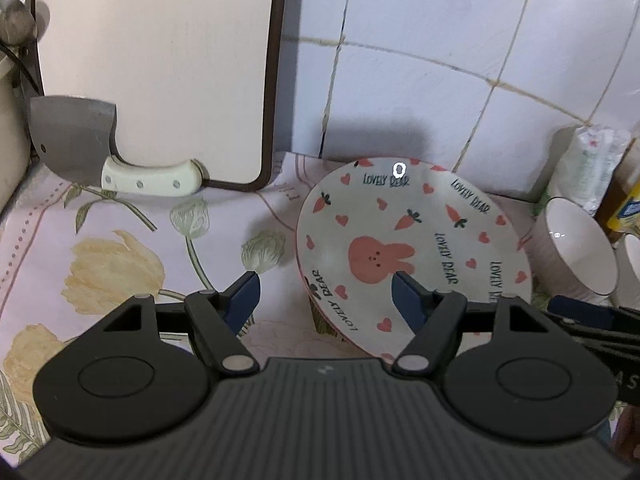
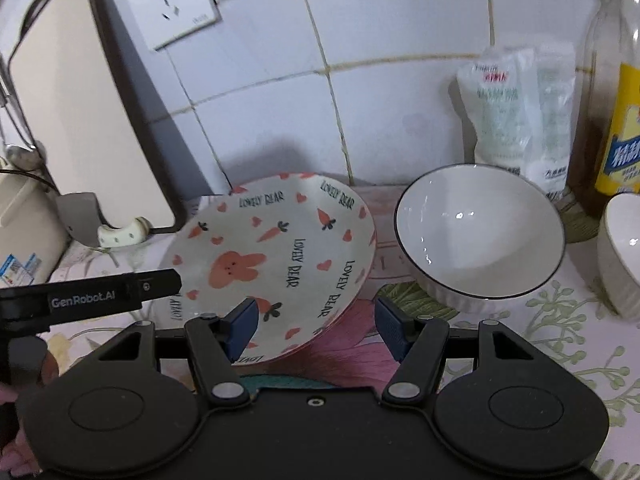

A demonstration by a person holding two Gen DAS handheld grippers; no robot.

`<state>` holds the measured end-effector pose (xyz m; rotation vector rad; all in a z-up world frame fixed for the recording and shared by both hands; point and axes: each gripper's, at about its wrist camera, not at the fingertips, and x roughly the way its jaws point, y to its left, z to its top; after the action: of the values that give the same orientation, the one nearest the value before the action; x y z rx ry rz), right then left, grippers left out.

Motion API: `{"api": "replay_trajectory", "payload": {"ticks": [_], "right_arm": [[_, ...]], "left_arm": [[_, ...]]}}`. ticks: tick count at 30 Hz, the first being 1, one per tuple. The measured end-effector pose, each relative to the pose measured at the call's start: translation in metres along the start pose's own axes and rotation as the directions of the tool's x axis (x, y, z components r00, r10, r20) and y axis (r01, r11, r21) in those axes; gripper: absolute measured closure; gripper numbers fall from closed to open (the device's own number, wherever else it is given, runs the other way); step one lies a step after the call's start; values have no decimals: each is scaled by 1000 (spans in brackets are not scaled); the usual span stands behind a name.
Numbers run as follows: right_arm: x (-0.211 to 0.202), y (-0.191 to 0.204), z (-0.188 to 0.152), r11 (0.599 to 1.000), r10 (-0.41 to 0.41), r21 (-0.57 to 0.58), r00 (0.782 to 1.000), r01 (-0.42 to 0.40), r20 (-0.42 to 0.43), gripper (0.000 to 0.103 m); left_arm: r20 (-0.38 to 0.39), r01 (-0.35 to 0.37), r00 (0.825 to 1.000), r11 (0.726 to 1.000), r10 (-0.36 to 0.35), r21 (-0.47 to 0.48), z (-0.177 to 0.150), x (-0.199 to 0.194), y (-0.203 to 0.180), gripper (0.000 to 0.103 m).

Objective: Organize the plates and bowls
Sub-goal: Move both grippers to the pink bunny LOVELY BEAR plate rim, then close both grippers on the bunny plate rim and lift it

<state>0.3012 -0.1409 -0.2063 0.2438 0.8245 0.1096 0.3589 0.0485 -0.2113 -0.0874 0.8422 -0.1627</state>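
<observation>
Counter covered by floral cloth [image 1: 120,248]. On it: rabbit-print plate [image 2: 280,240], tilted; white dark-rimmed bowl [image 2: 480,236] just beside it; second white bowl [image 2: 624,252] at the right edge; cleaver [image 1: 80,148] and cutting board [image 1: 160,72] propped against the tiled wall; yellow-labelled bottle [image 2: 620,120]; plastic packets [image 2: 516,116].

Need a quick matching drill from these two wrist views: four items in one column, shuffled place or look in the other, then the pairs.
Things:
1. rabbit plate
2. white bowl
3. cleaver
4. cutting board

Descriptions:
A. thin dark line around the rim, right of the plate
B. stands upright against the tiled wall
C. white handle with rivets, at the board's foot
D. printed with carrots, hearts and "LOVELY BEAR"

Pairs: 1-D, 2-A, 3-C, 4-B
</observation>
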Motion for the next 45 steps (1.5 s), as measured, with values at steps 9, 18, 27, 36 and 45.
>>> {"api": "replay_trajectory", "payload": {"ticks": [9,18,27,36,45], "right_arm": [[32,-2,1,1000,-3,-3,999,2,-43,47],[44,-1,-1,1000,-8,-13,999,7,-47,64],[45,-11,6,995,-13,102,997,21,-80,72],[17,-3,8,999,-9,32,999,11,-48,77],[-34,7,-2,999,27,21,1000,-27,-7,77]], "left_arm": [[-96,16,995,999,-20,-42,-9,23,5,61],[-98,67,992,989,-80,-131,-10,26,5,82],[-93,99,990,990,-109,-105,-8,18,4,84],[-139,45,989,997,-53,-61,3,-17,-9,83],[-122,84,989,995,-89,-48,-4,-75,-5,83]]}}
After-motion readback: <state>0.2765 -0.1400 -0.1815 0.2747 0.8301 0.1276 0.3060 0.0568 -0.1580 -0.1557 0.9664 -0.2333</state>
